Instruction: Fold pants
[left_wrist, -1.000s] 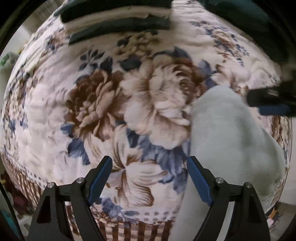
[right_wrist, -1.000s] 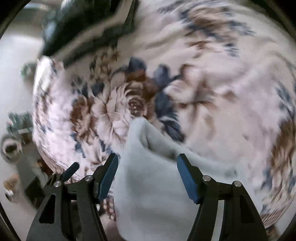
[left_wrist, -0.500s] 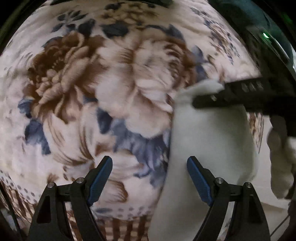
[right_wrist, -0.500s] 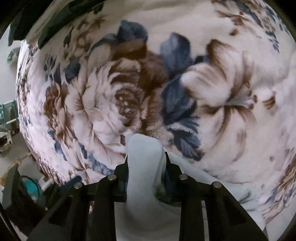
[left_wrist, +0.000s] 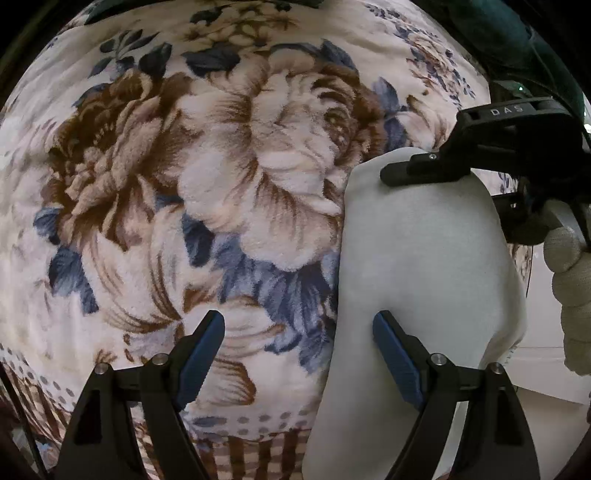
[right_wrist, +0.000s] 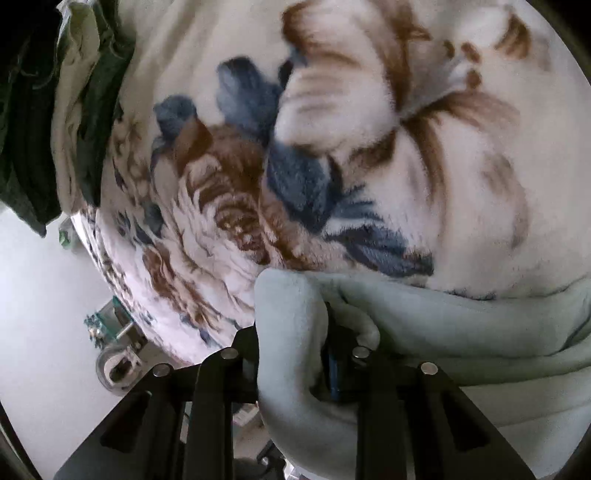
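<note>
The pale grey-green pants (left_wrist: 424, 266) lie on a floral blanket (left_wrist: 207, 177) at its near right edge and hang over it. My left gripper (left_wrist: 299, 350) is open, its right finger over the pants' left edge, holding nothing. My right gripper (right_wrist: 291, 343) is shut on a bunched corner of the pants (right_wrist: 291, 314), lifting it off the blanket (right_wrist: 369, 147). In the left wrist view the right gripper (left_wrist: 417, 173) pinches the pants' far corner.
Folded dark green and cream bedding (right_wrist: 55, 110) lies at the far end of the bed. The floor (right_wrist: 40, 314) beside the bed holds small clutter and a round object (right_wrist: 114, 369). A gloved hand (left_wrist: 569, 280) holds the right gripper.
My right gripper closed on the pants' corner and lifted it. My left gripper moved closer to the blanket and the pants' edge, staying open.
</note>
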